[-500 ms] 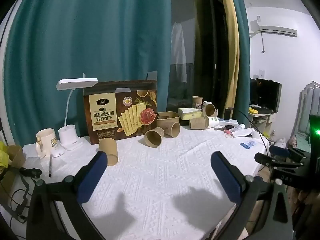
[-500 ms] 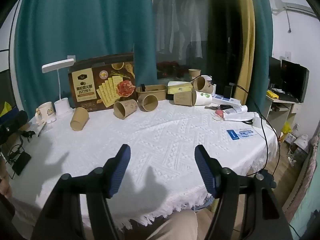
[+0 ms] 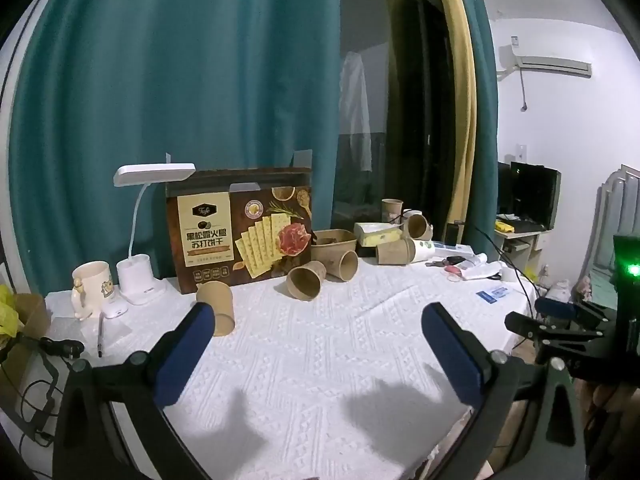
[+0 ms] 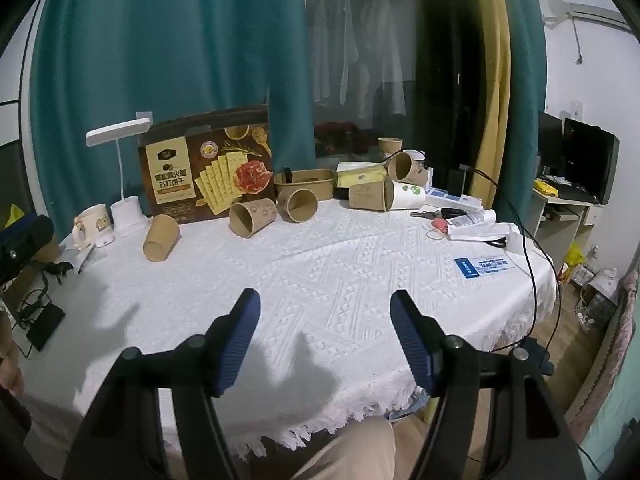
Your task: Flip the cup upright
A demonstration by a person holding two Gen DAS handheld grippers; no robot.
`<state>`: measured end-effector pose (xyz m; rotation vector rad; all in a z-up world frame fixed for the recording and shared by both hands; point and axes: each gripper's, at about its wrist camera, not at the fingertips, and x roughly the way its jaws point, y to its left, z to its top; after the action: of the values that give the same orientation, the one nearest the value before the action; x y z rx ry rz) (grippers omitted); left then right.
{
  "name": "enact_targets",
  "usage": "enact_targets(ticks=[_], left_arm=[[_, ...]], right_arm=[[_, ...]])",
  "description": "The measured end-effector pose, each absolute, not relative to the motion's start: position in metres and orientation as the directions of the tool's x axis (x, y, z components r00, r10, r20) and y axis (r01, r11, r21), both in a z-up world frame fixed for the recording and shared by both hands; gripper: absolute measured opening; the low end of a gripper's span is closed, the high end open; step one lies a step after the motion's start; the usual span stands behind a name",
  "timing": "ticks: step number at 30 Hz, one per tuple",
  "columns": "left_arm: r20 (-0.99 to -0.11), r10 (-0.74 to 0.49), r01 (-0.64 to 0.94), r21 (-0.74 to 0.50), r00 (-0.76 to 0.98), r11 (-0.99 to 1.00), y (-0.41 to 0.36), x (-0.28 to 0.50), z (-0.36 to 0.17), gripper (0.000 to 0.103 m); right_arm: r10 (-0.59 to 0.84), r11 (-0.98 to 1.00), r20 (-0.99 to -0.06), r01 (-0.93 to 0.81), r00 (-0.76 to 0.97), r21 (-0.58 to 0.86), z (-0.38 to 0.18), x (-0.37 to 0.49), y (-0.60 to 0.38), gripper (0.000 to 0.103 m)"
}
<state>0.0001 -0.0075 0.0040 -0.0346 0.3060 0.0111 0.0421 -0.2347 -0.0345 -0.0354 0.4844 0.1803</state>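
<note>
**Both grippers hovered open over the tablecloth, cups untouched**

Left wrist view: the left gripper [image 3: 316, 344] filled the lower part of the frame, its black arms rising from the bottom corners and its blue padded fingers [image 3: 188, 354] spread wide with nothing between them. It hung above the white tablecloth [image 3: 320, 360], a woven fabric with a raised diamond pattern. Just beyond the left finger, at centre left, a brown paper cup [image 3: 218, 306] stood mouth-down on the cloth. Further back, near the middle of the frame, two more paper cups [image 3: 306, 286] lay on their sides with their round mouths facing the camera, in front of a glossy cardboard cracker box [image 3: 240, 232]. At the left stood a ceramic mug [image 3: 90, 290] and a white desk lamp [image 3: 154, 170] with a flat head on a curved neck. At the right edge part of the right gripper showed, dark, with a green light.

Right wrist view: the right gripper [image 4: 326, 340] rose from the bottom of the frame, its ribbed blue fingers [image 4: 238, 340] likewise parted and empty, above the fringed near edge of the tablecloth [image 4: 340, 280]. The inverted brown cup [image 4: 161, 238] appeared at the left, leaning in the fisheye view, with the sideways cups [image 4: 252, 218] to its right before the cracker box [image 4: 208, 174]. A blue-and-white card [image 4: 482, 267] lay flat at the right of the cloth.
</note>
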Motion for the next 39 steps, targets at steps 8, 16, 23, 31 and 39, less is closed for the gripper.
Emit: enact_targets(ticks=[8, 16, 23, 31, 39], left_arm=[[-0.299, -0.010, -0.002, -0.037, 0.954, 0.999, -0.0039, -0.0021, 0.0100, 0.103], [-0.294, -0.013, 0.002, -0.038, 0.956, 0.999, -0.0036, -0.0031, 0.0095, 0.103], [-0.291, -0.031, 0.018, -0.049, 0.956, 0.999, -0.0035, -0.0042, 0.0099, 0.103], [-0.290, -0.037, 0.022, -0.056, 0.956, 0.998, -0.0041, -0.0041, 0.0101, 0.103], [-0.287, -0.041, 0.026, -0.057, 0.957, 0.998, -0.0067, -0.0059, 0.0102, 0.103]], right_arm=[[0.163, 0.984, -0.466, -0.180, 0.870, 0.007, -0.0332, 0.0405, -0.2344, 0.065], [0.162, 0.984, -0.465, -0.179, 0.870, 0.007, -0.0326, 0.0397, -0.2339, 0.065], [0.161, 0.984, -0.466, -0.178, 0.870, 0.008, -0.0317, 0.0398, -0.2345, 0.066], [0.162, 0.984, -0.466, -0.178, 0.870, 0.009, -0.0304, 0.0394, -0.2353, 0.066], [0.162, 0.984, -0.465, -0.178, 0.870, 0.009, -0.0307, 0.0390, -0.2356, 0.066]])
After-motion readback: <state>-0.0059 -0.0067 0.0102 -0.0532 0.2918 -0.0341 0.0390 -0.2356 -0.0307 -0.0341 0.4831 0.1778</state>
